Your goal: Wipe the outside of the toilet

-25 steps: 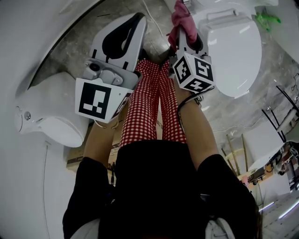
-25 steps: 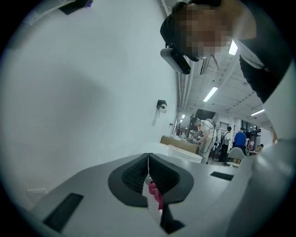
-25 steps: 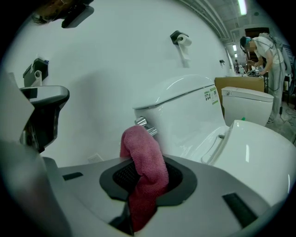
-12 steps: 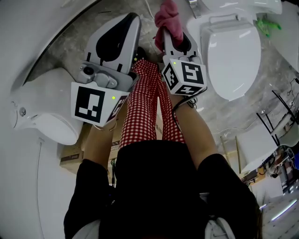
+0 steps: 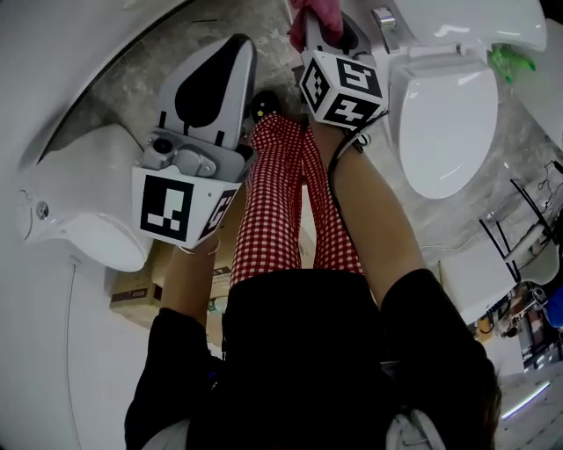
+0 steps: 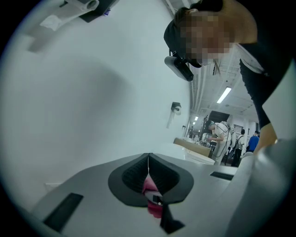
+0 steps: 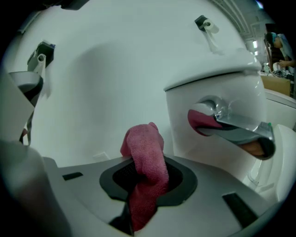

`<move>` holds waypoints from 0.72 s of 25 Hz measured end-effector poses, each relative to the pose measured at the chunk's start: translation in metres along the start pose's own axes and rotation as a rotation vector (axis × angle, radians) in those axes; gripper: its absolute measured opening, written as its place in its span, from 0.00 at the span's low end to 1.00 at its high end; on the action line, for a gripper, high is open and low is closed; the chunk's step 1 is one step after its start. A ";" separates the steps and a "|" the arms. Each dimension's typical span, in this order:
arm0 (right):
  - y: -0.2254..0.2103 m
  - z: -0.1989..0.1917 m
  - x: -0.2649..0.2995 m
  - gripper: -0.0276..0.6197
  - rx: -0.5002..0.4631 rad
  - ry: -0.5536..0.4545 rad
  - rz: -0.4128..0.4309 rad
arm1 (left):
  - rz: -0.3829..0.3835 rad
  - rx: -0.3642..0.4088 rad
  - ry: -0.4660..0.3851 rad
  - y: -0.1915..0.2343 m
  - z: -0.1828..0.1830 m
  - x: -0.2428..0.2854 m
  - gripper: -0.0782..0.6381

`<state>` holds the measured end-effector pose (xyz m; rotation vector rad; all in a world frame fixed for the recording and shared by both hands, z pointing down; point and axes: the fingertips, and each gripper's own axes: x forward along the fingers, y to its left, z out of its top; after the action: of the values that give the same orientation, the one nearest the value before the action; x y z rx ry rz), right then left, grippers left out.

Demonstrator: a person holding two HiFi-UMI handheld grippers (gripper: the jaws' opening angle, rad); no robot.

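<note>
Your right claw (image 5: pixel 318 19) is pinching the pink cloth (image 7: pixel 146 172). In the right gripper view the cloth sits between the two jaws. One folded end stands up above them and the other end hangs down through the dark opening.

The toilet (image 5: pixel 449 132) is to the right of this claw, with its lid closed. Its white tank (image 7: pixel 217 99) stands just to the right of the cloth, near it, but the cloth does not touch it. The chrome flush lever (image 7: pixel 238 124) sticks out from the tank toward the claw, and the pink colour is mirrored in the metal. In the head view the claw and the cloth are beside the tank's left side, above the floor.

Your left claw (image 6: pixel 148 159) is pressed together, and the jaws meet in one thin line. A small pink patch shows in the gap lower down, but I cannot tell what it is. This claw points at a plain white wall and is well apart from the toilet. A second white toilet (image 5: pixel 88 211) is at your left, and a cardboard box (image 5: pixel 136 292) lies on the floor near it.
</note>
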<state>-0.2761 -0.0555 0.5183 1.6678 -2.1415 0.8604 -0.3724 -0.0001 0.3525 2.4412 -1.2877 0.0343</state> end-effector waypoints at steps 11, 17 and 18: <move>-0.033 -0.008 0.042 0.19 0.151 0.040 -0.149 | 0.011 -0.021 0.032 0.022 -0.008 0.004 0.12; -0.043 -0.013 0.043 0.19 0.191 0.041 -0.177 | 0.001 -0.032 0.046 0.025 -0.014 0.007 0.12; -0.045 -0.015 0.042 0.19 0.198 0.043 -0.183 | 0.001 -0.036 0.043 0.025 -0.013 0.007 0.12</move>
<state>-0.2476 -0.0859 0.5658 1.8869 -1.8918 1.0701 -0.3863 -0.0141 0.3744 2.3963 -1.2604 0.0634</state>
